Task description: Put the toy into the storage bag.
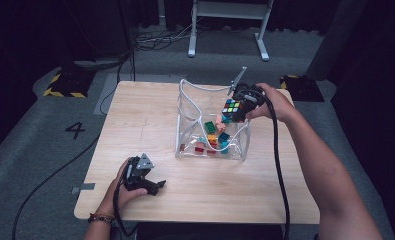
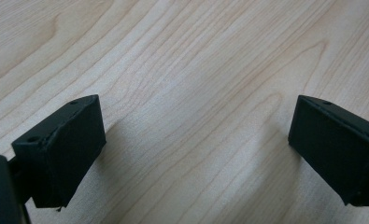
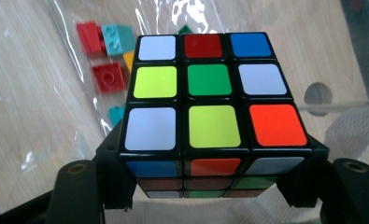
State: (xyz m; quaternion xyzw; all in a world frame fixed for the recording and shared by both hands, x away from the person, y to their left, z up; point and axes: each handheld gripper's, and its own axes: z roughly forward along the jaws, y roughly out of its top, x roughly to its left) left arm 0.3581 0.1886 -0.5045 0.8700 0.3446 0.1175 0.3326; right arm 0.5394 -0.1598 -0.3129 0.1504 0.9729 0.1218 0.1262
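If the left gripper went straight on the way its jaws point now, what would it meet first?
Probably the wooden table itself: the left gripper, jaws open with nothing between them, angles down at bare wood. In the high view it points roughly rightwards; nothing else stands close ahead.

From above the near side, we overlook the whole table (image 1: 135, 115). Our left gripper view skims bare tabletop closely; our right faces the puzzle cube (image 3: 210, 100), shared with the high view.
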